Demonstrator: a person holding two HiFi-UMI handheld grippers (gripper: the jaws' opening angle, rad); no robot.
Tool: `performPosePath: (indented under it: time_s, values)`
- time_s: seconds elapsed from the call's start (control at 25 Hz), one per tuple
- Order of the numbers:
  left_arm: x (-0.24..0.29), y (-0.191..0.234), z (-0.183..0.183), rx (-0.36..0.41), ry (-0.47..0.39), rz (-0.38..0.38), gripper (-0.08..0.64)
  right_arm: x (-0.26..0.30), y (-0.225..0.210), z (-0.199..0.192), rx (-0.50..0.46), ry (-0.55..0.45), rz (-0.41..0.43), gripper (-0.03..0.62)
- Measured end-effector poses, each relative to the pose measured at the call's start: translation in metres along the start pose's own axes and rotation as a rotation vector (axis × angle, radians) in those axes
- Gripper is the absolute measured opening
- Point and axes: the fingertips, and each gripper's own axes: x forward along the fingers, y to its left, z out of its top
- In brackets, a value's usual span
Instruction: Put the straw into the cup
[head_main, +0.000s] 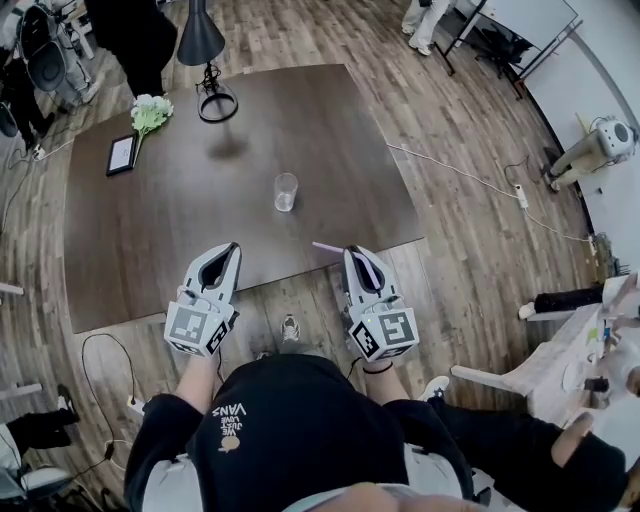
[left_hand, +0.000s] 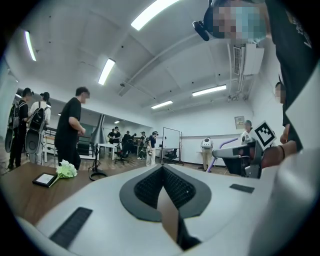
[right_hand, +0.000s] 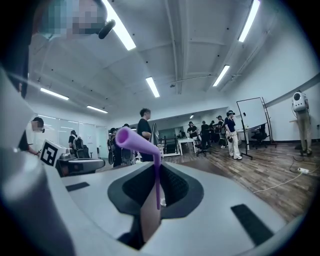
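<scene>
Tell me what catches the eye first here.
The purple straw stands out first: it is pinched in the right gripper, and its bent top juts toward the left gripper, which is shut and empty. Beyond both, a clear cup stands alone near the middle of the dark table. White flowers and a black lamp sit at the table's far edge.

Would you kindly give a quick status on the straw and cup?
Right hand-held gripper shut on straw. Left hand-held gripper shut, empty. Cup upright on table, nothing blocking it.
</scene>
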Motion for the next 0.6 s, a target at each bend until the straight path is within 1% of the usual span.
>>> performPosePath:
  time_s: [0.24,0.44,0.6]
  values:
    - [0.035,0.011,0.003,0.002,-0.005,0.031,0.009,0.035,-0.025,0.005,-0.006,0.002,0.043,0.042]
    - [0.050,0.022,0.006,0.001,-0.020,0.056,0.009,0.055,-0.033,0.007,-0.007,0.009,0.074,0.043]
    - [0.060,0.034,0.007,-0.003,-0.023,0.049,0.009,0.070,-0.033,0.010,-0.008,0.009,0.072,0.042]
